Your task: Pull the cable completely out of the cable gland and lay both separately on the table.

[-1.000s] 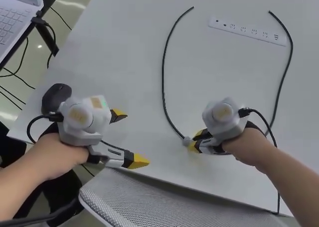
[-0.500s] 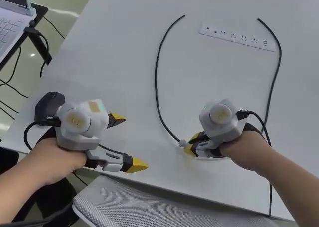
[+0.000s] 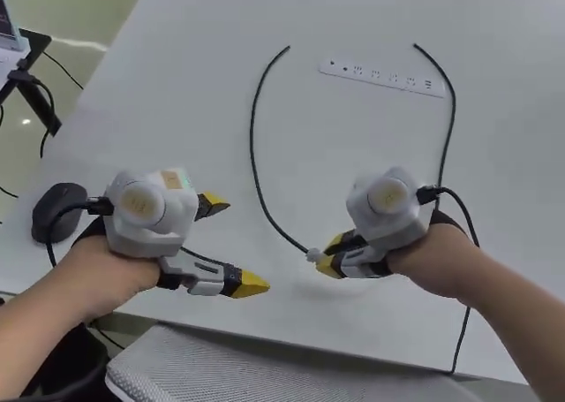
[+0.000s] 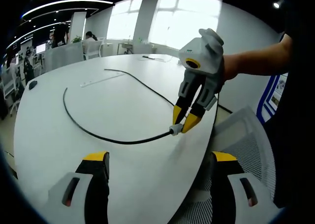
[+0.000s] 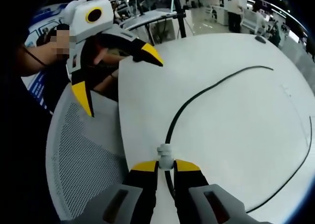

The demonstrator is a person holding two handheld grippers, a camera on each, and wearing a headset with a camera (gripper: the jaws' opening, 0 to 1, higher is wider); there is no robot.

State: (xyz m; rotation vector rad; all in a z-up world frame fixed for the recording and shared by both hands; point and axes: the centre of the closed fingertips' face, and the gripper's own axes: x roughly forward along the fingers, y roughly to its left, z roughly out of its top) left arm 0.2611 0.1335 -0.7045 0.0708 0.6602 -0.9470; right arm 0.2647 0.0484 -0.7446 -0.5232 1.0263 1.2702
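Centre frame: right tongs (image 3: 328, 256) clench the hard little gland (image 3: 312, 256); left tongs (image 3: 237, 245) gape. The limp cable (image 3: 254, 155) is probably best gripped beside it.

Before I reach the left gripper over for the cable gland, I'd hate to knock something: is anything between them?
Nothing visible. Only bare table lies between the open left gripper and the cable gland, which pokes out past the fingers of the right gripper, shut on the cable.
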